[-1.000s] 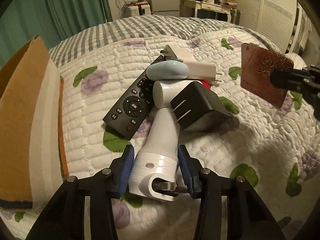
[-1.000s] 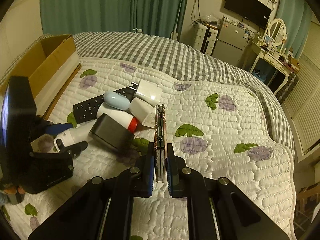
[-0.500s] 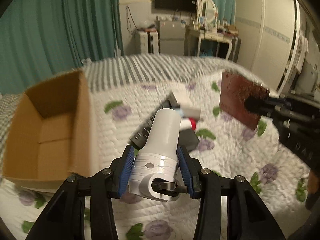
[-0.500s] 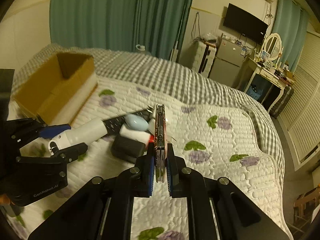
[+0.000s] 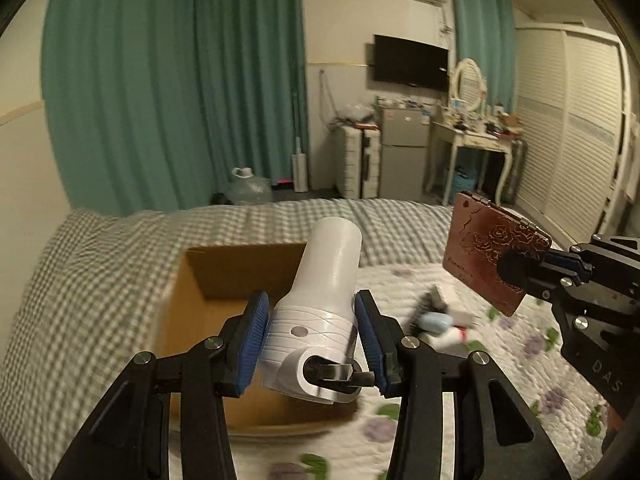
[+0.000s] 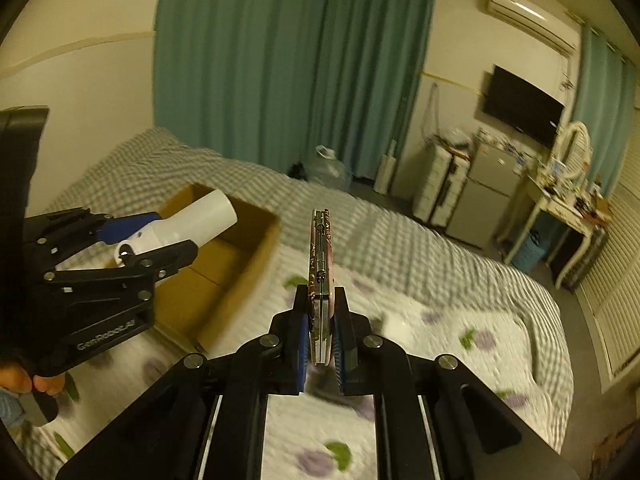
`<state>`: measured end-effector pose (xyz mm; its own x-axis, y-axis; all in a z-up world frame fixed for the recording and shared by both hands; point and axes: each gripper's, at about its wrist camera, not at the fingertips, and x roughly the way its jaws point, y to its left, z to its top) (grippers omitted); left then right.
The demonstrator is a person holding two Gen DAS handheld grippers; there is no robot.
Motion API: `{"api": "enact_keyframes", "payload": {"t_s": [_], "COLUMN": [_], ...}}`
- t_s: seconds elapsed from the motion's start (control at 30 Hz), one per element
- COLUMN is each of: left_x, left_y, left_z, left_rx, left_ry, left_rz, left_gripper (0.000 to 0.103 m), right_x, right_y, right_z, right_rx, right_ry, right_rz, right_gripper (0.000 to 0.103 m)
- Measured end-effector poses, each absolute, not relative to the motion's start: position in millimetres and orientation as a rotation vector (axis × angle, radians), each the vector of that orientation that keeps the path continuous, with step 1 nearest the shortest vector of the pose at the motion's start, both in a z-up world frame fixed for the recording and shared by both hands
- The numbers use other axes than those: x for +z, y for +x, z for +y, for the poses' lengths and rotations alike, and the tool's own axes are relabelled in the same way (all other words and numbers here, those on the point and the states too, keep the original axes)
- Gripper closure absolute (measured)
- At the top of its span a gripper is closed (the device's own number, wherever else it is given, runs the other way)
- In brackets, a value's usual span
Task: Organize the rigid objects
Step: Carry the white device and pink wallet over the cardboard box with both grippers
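My left gripper (image 5: pixel 312 340) is shut on a white cylindrical device (image 5: pixel 324 280) and holds it in the air above the open cardboard box (image 5: pixel 224 280) on the bed. It also shows in the right wrist view (image 6: pixel 188 224), over the box (image 6: pixel 240 248). My right gripper (image 6: pixel 322 336) is shut on a thin brown hinged case with a rose pattern (image 6: pixel 320 264), held on edge above the quilt. The case also shows in the left wrist view (image 5: pixel 492 256), to the right of the box.
A blurred pile of items lies on the flowered quilt (image 5: pixel 520 352): a black remote (image 5: pixel 420 308), a pale blue oval object (image 5: pixel 436 322), white adapters (image 5: pixel 452 336). A grey checked blanket (image 5: pixel 80 280) covers the bed's far end. Green curtains (image 5: pixel 180 100), a fridge and a dressing table stand beyond.
Both grippers have risen and tilted up. The left gripper has carried the white device from the pile to above the box. The right gripper holds the case higher.
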<state>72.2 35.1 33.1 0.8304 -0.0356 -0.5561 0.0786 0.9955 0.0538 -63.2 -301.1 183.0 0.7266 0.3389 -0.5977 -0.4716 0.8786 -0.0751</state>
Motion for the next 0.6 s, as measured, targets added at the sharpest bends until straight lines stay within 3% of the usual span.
{"api": "enact_keyframes", "payload": {"t_s": [0.23, 0.6], "left_x": [18.8, -34.0], "left_y": [92.0, 127.9], "left_z": [91.8, 121.2], "left_rx": [0.017, 0.026], "left_ry": [0.051, 0.066], "left_rz": [0.604, 0.693], "left_gripper": [0.058, 0.058], "right_x": [180.6, 119.0], "right_y": [-35.7, 31.2], "right_z": [-226.2, -163.2], "right_rx": [0.540, 0.589], "right_ry": [-0.249, -0.243], "right_rz": [0.606, 0.709], "right_gripper": [0.094, 0.094]}}
